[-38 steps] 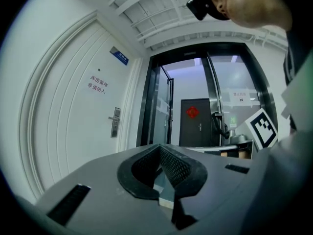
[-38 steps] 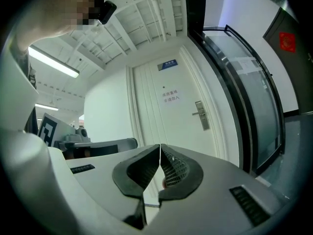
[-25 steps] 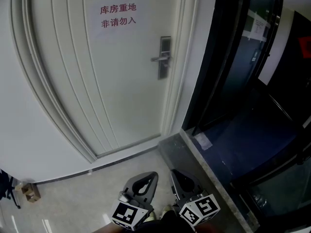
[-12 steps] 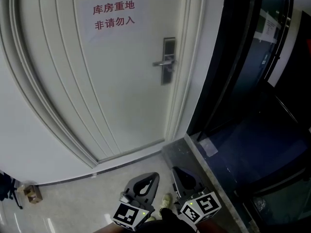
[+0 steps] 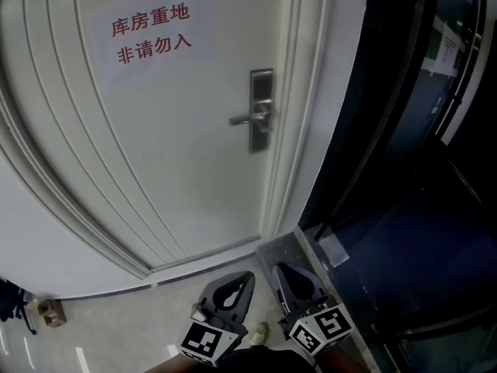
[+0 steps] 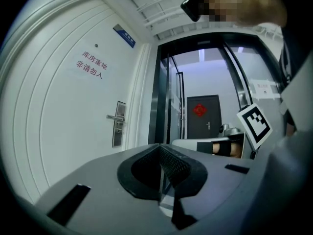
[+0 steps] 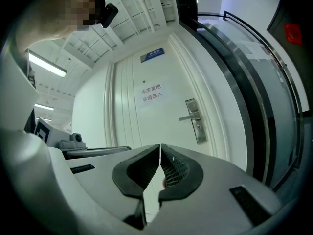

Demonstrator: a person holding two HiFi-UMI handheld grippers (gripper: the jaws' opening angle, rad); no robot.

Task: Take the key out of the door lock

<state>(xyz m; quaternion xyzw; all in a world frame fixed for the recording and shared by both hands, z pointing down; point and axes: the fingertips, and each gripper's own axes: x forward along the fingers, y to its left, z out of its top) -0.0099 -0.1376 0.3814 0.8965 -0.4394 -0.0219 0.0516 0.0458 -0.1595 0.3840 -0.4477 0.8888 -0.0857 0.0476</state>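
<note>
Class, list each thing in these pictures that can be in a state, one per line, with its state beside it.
Door: closed.
Door handle: level, not pressed.
Lock plate: on the door; a key can't be made out at this distance.
Paper sign: stuck flat on the door.
Left hand-held gripper: jaws together, empty, low, away from the door.
Right hand-held gripper: jaws together, empty, low, away from the door.

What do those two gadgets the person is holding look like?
Both are alike: the left gripper and right gripper have smooth grey bodies ending in two pointed jaws lined with black ribbed pads. Each carries a white cube printed with black square markers.
</note>
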